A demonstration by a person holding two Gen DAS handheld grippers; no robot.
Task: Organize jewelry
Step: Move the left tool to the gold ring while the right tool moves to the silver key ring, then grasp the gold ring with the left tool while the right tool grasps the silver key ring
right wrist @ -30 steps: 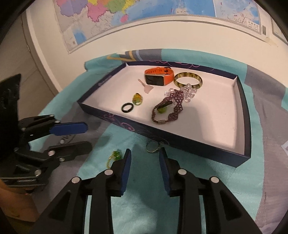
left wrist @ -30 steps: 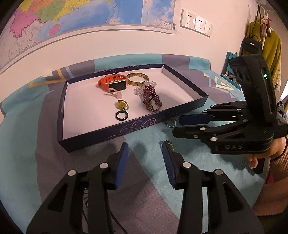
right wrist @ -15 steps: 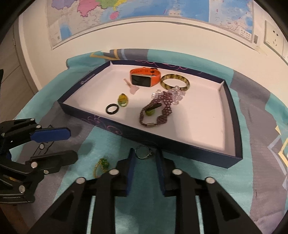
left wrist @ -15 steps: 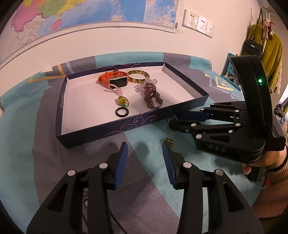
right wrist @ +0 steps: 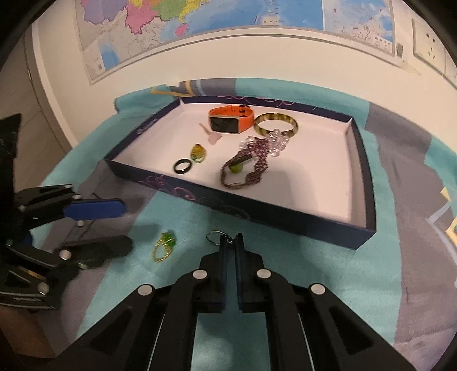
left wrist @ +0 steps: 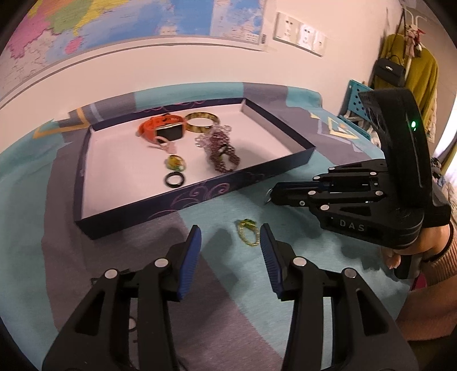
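Observation:
A dark blue tray (left wrist: 200,197) (right wrist: 228,199) with a white floor holds an orange watch (left wrist: 162,129) (right wrist: 228,121), a bangle (right wrist: 275,124), a purple beaded bracelet (left wrist: 222,154) (right wrist: 248,168), a black ring (left wrist: 174,180) (right wrist: 182,166) and a yellow-green pendant (right wrist: 198,152). On the cloth before the tray's front wall, my right gripper (right wrist: 231,239) (left wrist: 270,197) is shut on a thin silver ring (right wrist: 213,237). My left gripper (left wrist: 230,231) (right wrist: 125,225) hovers with its jaws opening. A gold-and-green chain piece (left wrist: 248,231) (right wrist: 164,247) lies loose just ahead of its right finger.
Everything rests on a teal and grey patterned cloth (left wrist: 128,285). A wall with a map (right wrist: 228,17) runs behind the tray. At the far right stand a blue crate (left wrist: 354,97) and hanging clothes with a black bag (left wrist: 388,68). A person's hand (left wrist: 400,254) holds the right gripper.
My right gripper's jaws came together on the silver ring that lay just ahead of them. The left gripper's jaws widened slightly and the chain piece came into fuller view.

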